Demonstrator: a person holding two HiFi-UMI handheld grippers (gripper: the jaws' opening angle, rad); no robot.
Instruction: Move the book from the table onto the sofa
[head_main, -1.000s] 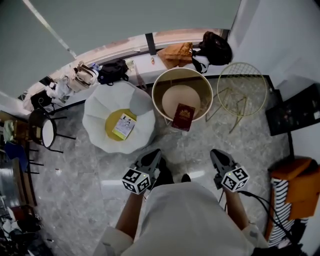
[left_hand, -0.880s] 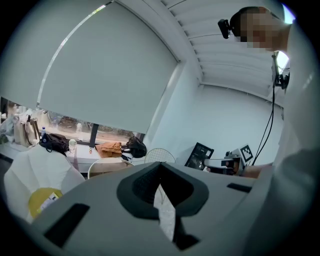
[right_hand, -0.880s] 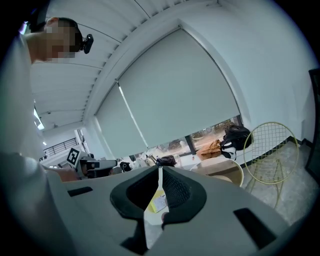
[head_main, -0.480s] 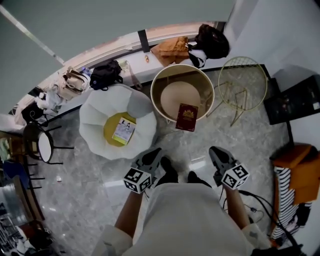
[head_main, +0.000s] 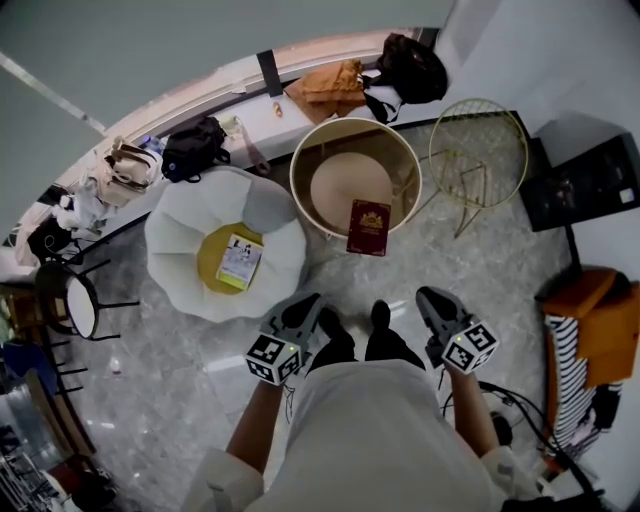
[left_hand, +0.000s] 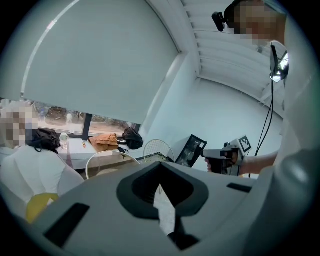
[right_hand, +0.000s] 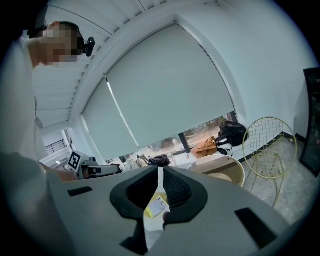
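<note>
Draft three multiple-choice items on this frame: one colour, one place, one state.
1. The cushion on the sofa is:
A blue
B yellow
C black

2. The red book lies:
A on the sofa
B on the floor
C on the round table

3. The left gripper is:
A shut, empty
B wide open
C shut on the red book

Answers:
1 B: the head view shows a yellow cushion in the white sofa.
2 C: the red book lies at the round table's near edge.
3 A: the left gripper view shows its jaws together with nothing between them.
</note>
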